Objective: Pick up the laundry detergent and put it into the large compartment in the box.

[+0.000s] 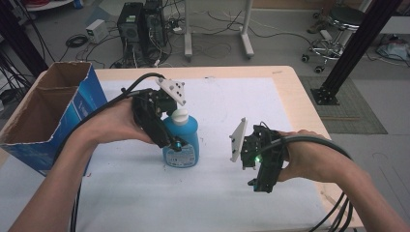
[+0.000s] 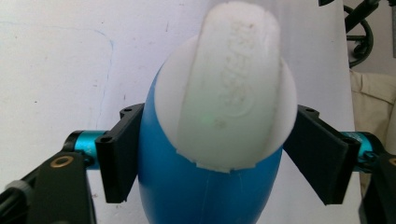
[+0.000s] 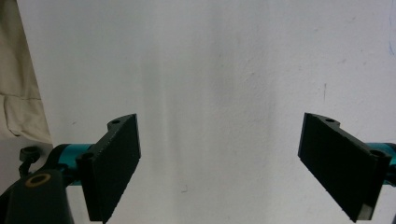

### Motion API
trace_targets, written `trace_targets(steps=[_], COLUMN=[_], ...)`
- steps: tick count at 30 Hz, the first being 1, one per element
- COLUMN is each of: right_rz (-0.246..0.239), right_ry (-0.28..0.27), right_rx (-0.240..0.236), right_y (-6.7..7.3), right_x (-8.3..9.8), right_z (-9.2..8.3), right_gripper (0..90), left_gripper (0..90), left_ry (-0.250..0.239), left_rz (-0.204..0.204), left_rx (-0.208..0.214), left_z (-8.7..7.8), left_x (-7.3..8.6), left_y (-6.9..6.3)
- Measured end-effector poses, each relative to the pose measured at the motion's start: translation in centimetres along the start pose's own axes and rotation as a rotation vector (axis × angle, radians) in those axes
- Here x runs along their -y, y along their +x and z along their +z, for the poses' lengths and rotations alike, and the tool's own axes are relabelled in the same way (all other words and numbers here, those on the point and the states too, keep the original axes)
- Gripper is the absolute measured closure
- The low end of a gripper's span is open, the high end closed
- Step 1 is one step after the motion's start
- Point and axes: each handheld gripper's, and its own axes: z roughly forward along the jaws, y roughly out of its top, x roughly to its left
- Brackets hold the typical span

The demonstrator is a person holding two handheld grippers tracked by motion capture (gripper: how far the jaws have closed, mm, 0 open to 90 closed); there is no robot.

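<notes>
Bottle [image 1: 182, 137], blue with a white pump top, stands upright on the white sheet [image 1: 241, 104] just right of the open cardboard box [image 1: 46, 108]. Left gripper [image 1: 170, 126] is clenched on the bottle's body from above. Right gripper [image 1: 249, 166], further right of the bottle, hangs with jaws spread wide, grasping nothing.

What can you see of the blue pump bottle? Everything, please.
The blue pump bottle stands upright on the white table cover, about mid-table, right of the open cardboard box. Glossy blue body that looks like plastic, a label low on the front, a white collar and a white pump head with embossed lettering, too blurred to read. The left gripper comes from above with its jaws on either side of the body; firm contact is unclear.
</notes>
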Motion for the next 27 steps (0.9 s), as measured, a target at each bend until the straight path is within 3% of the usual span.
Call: trace_targets(steps=[12,20,27], right_rz=[0.003,0.007,0.01], right_ry=[0.005,0.007,0.014], right_rx=[0.002,0.001,0.004], right_y=[0.0,0.01,0.0], right_x=[0.03,0.27,0.39], right_z=[0.02,0.14,0.25], right_gripper=[12.3,12.3,12.3], left_gripper=[29.6,31.5,36.0], left_ry=[0.025,0.035,0.081], left_rz=[0.015,0.001,0.016], left_rx=[-0.015,-0.014,-0.017], left_z=[-0.37,-0.36,-0.49], left_x=[-0.37,-0.54,-1.0], left_y=[-0.03,0.04,0.15])
